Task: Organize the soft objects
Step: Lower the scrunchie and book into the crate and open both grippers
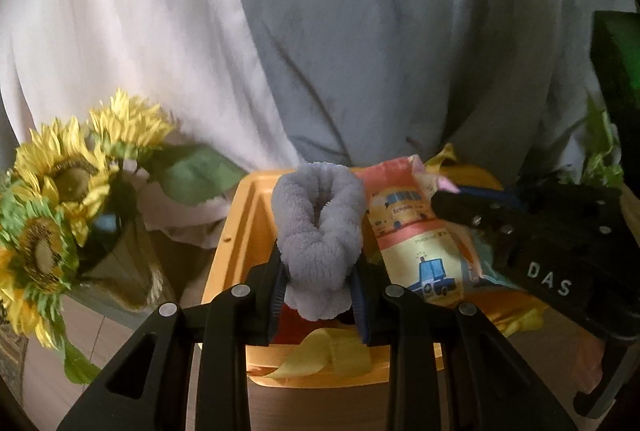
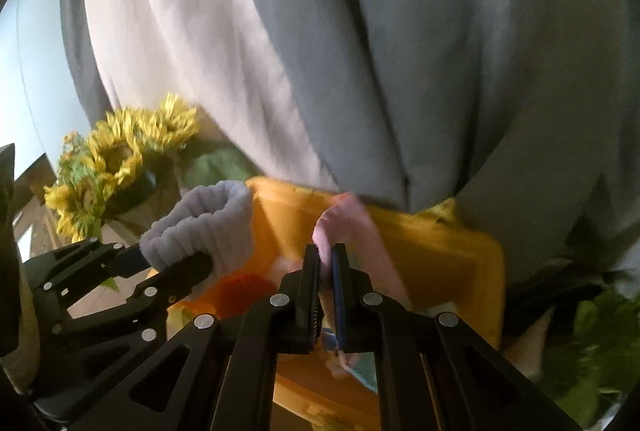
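Two hand-held grippers work above the yellow bin (image 1: 236, 231): left (image 1: 318, 289) clamps a grey fuzzy sock (image 1: 318, 231), right (image 2: 326, 287) pinches a printed cloth (image 2: 340, 219).

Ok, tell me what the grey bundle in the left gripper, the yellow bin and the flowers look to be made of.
Grey bundle: plush fleece or terry, judging by its fuzzy, ribbed nap; matte. Yellow bin: apparently moulded plastic, with smooth rigid walls and a slight sheen. Sunflowers: likely artificial fabric, since the petals look stiff and frayed, though blur leaves this open.

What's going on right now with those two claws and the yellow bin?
Left gripper shut on fluffy grey sock, over yellow bin. Right gripper shut on pink printed cloth. Nothing blocking.
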Available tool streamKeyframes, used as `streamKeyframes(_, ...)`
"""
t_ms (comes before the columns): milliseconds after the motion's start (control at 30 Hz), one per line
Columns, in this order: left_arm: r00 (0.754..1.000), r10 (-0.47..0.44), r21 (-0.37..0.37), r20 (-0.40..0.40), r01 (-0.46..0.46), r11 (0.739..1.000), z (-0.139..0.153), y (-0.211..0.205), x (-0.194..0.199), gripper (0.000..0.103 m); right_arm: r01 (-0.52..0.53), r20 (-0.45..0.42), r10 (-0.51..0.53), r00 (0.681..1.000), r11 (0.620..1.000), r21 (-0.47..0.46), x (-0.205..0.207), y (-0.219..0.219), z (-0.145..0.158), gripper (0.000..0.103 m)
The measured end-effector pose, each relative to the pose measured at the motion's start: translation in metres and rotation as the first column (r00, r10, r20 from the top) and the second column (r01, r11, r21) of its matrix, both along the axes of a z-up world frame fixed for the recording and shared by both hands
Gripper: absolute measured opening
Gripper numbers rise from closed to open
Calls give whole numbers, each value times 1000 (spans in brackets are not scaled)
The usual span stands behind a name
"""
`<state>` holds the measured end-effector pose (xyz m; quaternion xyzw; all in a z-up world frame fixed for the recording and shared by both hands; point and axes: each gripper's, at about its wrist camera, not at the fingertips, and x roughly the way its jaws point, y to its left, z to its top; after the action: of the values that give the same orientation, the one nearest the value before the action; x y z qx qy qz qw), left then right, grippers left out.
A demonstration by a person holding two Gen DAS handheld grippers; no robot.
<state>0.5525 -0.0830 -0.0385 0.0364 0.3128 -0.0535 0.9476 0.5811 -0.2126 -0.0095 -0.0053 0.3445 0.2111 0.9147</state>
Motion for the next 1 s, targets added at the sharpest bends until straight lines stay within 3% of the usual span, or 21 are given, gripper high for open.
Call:
streamKeyframes(133,1000,3,13,-21,-3,1000,-10,-1,2,29,-43,-119,49,992,998,49,17,5,-27,8)
streamKeyframes(500,995,-10,25,-98,12,1000,-36,-3,31,30,-77,-270,89,959,996,52,33,14,-62,8)
streamKeyframes(700,994,-18,23,-111,21,1000,-40,-4,35,32,-65,-263,65,963,998,6,37,16,-66,11)
streamKeyframes(767,993,-20,23,-115,23,999,-40,-4,37,32,-63,-259,60,964,998,-2,37,16,-66,20)
streamKeyframes(933,992,-28,25,-123,31,999,-40,-4,38,34,-59,-256,56,965,998,-4,37,16,-64,22)
streamKeyframes(1000,993,-21,31,-120,25,999,-38,-3,36,39,-54,-250,51,967,999,-3,36,15,-64,27)
